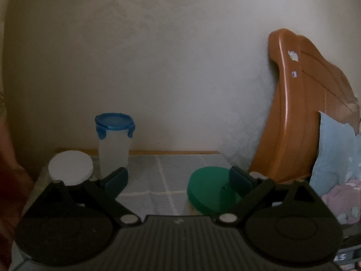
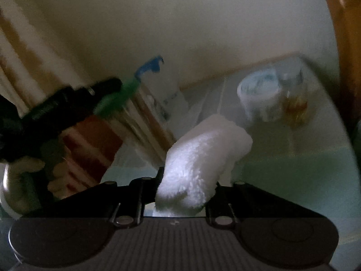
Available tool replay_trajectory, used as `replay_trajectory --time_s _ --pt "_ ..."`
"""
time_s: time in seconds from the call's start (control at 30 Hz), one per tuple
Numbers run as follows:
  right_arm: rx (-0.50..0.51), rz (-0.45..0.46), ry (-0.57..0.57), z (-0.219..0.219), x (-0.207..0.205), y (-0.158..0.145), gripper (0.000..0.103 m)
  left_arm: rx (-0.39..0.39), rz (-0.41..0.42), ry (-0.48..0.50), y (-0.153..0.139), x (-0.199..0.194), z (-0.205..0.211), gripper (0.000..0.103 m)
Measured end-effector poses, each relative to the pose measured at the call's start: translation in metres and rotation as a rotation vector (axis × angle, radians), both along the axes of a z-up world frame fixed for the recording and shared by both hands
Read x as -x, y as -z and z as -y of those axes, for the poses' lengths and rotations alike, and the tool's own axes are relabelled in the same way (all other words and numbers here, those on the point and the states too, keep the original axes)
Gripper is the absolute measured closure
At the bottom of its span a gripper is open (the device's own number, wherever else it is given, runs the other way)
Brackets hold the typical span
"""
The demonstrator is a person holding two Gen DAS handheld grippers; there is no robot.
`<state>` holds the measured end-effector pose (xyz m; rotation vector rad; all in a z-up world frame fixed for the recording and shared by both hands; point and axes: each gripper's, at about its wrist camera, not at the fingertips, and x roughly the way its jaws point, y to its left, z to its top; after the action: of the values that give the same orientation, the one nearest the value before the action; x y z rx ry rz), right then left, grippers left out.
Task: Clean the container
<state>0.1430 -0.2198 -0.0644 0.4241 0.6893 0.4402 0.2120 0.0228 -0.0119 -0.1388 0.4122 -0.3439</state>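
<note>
My left gripper (image 1: 178, 180) is open, its blue pads far apart over a grey checked cloth (image 1: 162, 180). A round container with a green lid (image 1: 207, 192) sits by its right finger, which overlaps the lid; the left finger stands clear of it. A white-lidded container (image 1: 71, 170) and a tall translucent container with a blue clip lid (image 1: 115, 144) stand behind the left finger. In the blurred right wrist view my right gripper (image 2: 189, 180) is shut on a white fluffy cloth (image 2: 203, 153) that sticks out forward and hides the fingertips.
A wooden headboard (image 1: 300, 113) and a pale blue pillow (image 1: 334, 153) rise at the right. In the right wrist view a white tub (image 2: 259, 94) and a glass jar with amber contents (image 2: 295, 106) stand at the back. The left gripper's black arm (image 2: 67, 103) crosses at the left.
</note>
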Motion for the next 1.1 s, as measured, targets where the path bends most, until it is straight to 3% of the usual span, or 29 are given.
replay_trajectory --time_s 0.2,0.43,0.73,1.1 --pt "0.118 0.086 -0.003 -0.01 0.007 -0.022 0.086 0.007 0.0 0.004 0.001 0.0 -0.001 0.007" --pt "0.05 0.159 -0.057 -0.011 -0.006 -0.052 0.086 0.018 -0.004 0.001 0.002 -0.001 -0.004 0.007" --pt "0.028 0.078 -0.12 -0.019 -0.032 -0.025 0.086 0.032 -0.013 0.002 0.003 -0.006 -0.007 0.007" --pt "0.029 -0.088 -0.126 -0.021 -0.046 0.026 0.086 0.013 -0.011 0.002 0.001 -0.005 -0.005 0.006"
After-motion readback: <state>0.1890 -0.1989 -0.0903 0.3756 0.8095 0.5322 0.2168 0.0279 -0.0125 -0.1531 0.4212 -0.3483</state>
